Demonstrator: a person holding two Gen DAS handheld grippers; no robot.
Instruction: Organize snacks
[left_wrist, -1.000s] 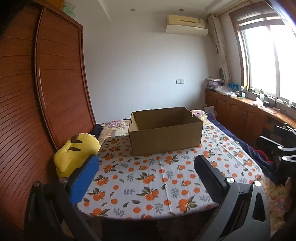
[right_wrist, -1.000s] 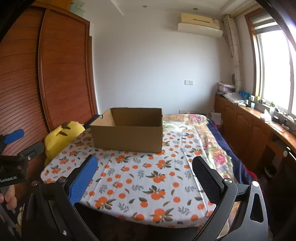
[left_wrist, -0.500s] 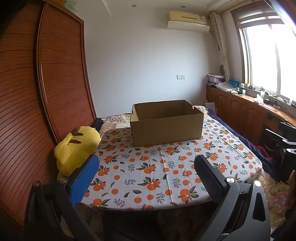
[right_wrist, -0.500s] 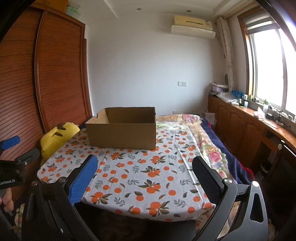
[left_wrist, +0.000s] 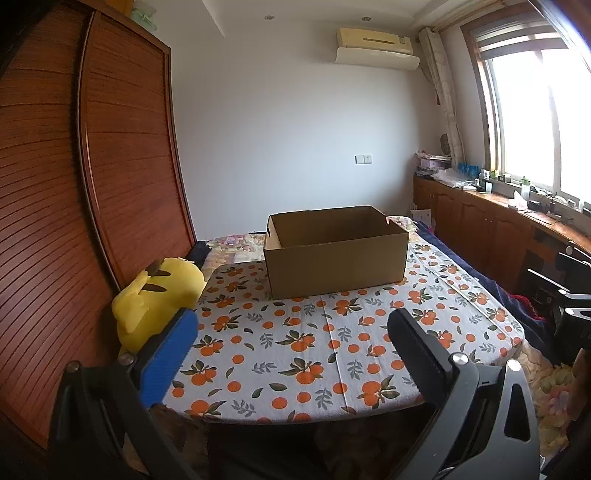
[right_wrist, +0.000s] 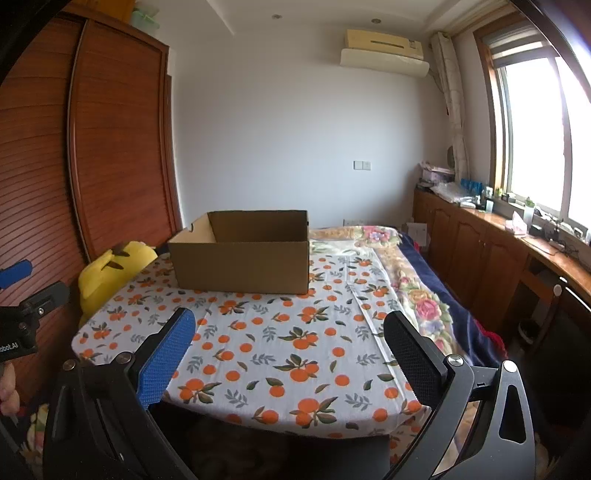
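I see a yellow plush toy (left_wrist: 159, 299) at the left edge of the orange-print tablecloth (left_wrist: 314, 343). The open cardboard box (left_wrist: 334, 251) sits toward the far side. My left gripper (left_wrist: 291, 325) and right gripper (right_wrist: 288, 325) hover spread wide, holding nothing.

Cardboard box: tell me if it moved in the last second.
No. The cardboard box keeps its place against the tablecloth crease; only the camera shifted.

Matt cardboard box (left_wrist: 334, 264); printed cloth table cover (left_wrist: 332, 339); glossy ribbed wood wardrobe (left_wrist: 122, 147); plush toy (left_wrist: 155, 299)
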